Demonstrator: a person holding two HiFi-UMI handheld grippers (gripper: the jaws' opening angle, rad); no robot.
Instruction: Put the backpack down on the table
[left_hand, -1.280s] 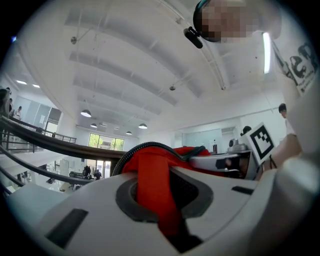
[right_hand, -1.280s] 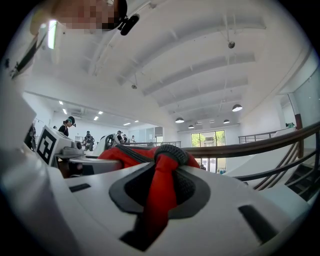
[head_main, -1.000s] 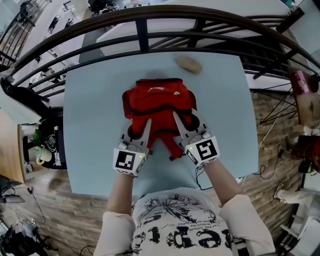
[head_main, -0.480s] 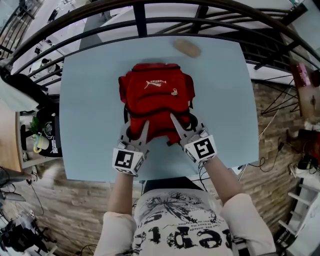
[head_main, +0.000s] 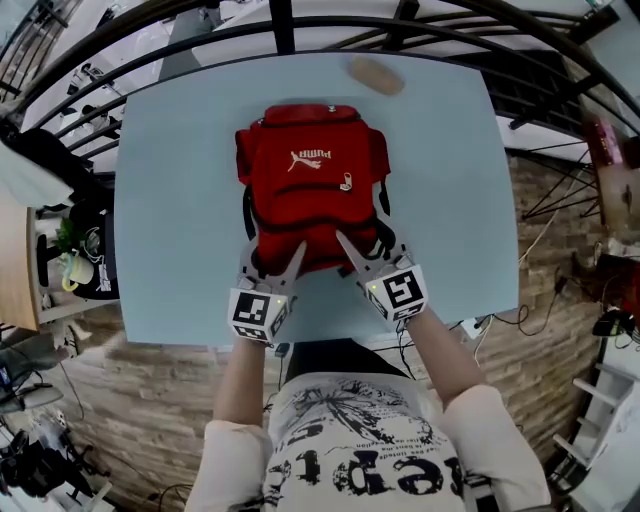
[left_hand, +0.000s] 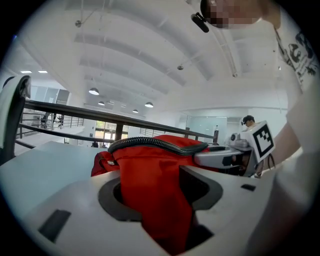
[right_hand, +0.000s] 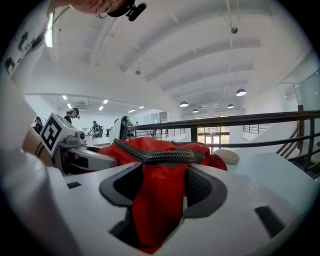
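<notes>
**Surroundings: Non-Task Items Noted**

A tan oval object (head_main: 376, 74) lay just inside the dark railing (right_hand: 240, 120). A wood-plank floor (head_main: 130, 400) showed below, with loose cables (head_main: 520, 340) at the right. A small plant (head_main: 68, 240) stood at the left. The ceiling lamps (right_hand: 241, 92) were lit.

Count on inspection. Table (head_main: 170, 200): one. Red backpack (head_main: 310, 190): one. Tan oval object (head_main: 376, 74): one, at 1 o'clock from the backpack. Grippers: two, the left gripper (head_main: 275, 250) at 7 o'clock and the right gripper (head_main: 362, 235) at 5 o'clock. The jaws of both have just been opening, with backpack fabric between them.
</notes>
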